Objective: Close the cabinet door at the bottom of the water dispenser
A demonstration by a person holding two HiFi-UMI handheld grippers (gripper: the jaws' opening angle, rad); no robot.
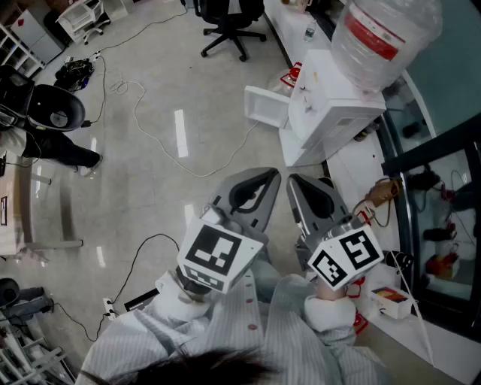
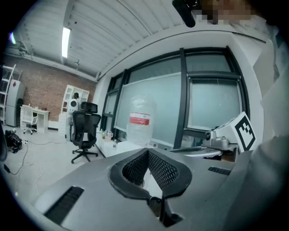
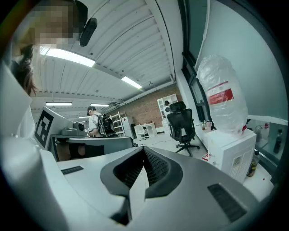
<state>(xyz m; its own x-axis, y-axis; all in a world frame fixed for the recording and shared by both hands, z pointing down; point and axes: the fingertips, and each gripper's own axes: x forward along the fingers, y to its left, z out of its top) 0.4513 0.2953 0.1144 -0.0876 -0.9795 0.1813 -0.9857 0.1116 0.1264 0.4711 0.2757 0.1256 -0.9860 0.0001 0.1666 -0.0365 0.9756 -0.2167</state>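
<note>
The white water dispenser (image 1: pixel 331 113) stands at the upper right with a clear bottle (image 1: pixel 383 37) on top. Its low cabinet door (image 1: pixel 267 109) hangs open toward the left. Both grippers are held close to my body, short of the dispenser and apart from it. My left gripper (image 1: pixel 273 175) is shut with nothing between its jaws, and so is my right gripper (image 1: pixel 291 180). In the right gripper view the dispenser (image 3: pixel 232 153) and bottle (image 3: pixel 221 97) rise beyond the shut right gripper (image 3: pixel 144 150). The left gripper view shows the bottle (image 2: pixel 140 122) past the shut left gripper (image 2: pixel 146 152).
A black office chair (image 1: pixel 229 22) stands behind the dispenser. Cables (image 1: pixel 161 143) run over the grey floor. A person (image 1: pixel 45 128) is at the far left. A white ledge (image 1: pixel 391 301) with small boxes runs along the window at the right.
</note>
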